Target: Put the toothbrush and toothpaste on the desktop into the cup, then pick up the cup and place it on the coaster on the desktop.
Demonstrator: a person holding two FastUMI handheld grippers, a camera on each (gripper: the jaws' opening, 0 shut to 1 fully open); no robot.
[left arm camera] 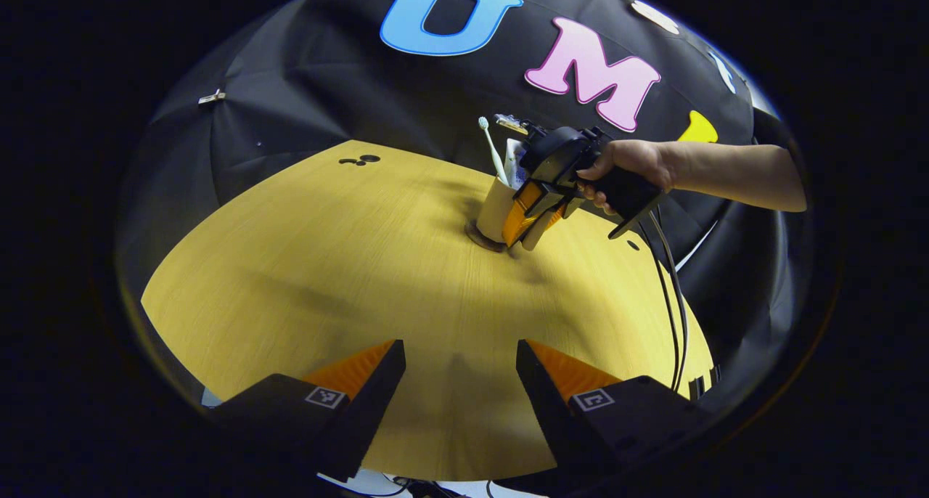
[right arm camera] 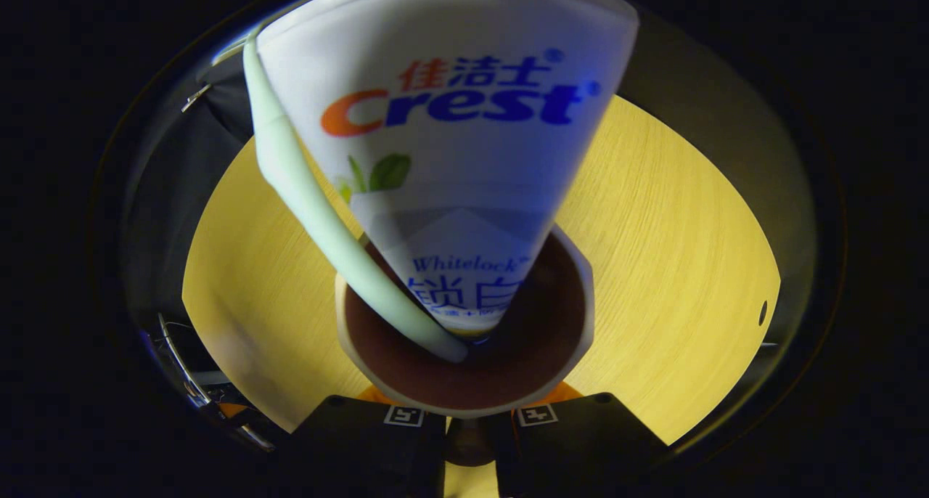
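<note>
A: Two round fisheye views; what do we see from the left gripper view?

B: We see our left gripper (left arm camera: 459, 382) low over the yellow wood-grain desktop (left arm camera: 348, 280), its jaws well apart with nothing between them. Farther off, the tall cream-coloured cup (left arm camera: 496, 209) stands upright on the dark round coaster (left arm camera: 480, 238) near the far edge of the desktop. The slim pale toothbrush (left arm camera: 492, 149) stands in the cup, bristles up, leaning left. Beside it we see the white toothpaste tube (left arm camera: 514, 161).

A: And the other gripper?

B: A person's hand (left arm camera: 630, 165) holds the right gripper (left arm camera: 531, 226) by its dark handle, two black cables (left arm camera: 669, 295) hanging below. Its fingers reach down along the right side of the cup (one finger lies against the cup's outer wall, the other is hard to place).

A: What does the right gripper view show?

B: We look straight down into the cup (right arm camera: 580, 302). Its brown inside holds the toothpaste tube (right arm camera: 450, 164), crimped end up toward the camera, and the toothbrush (right arm camera: 319, 222) slanting along the tube's left side. Both ends rest at the cup's bottom. The right gripper (right arm camera: 468, 414) sits at the near rim, its fingers close either side of the wall; we cannot tell whether they press on it.
</note>
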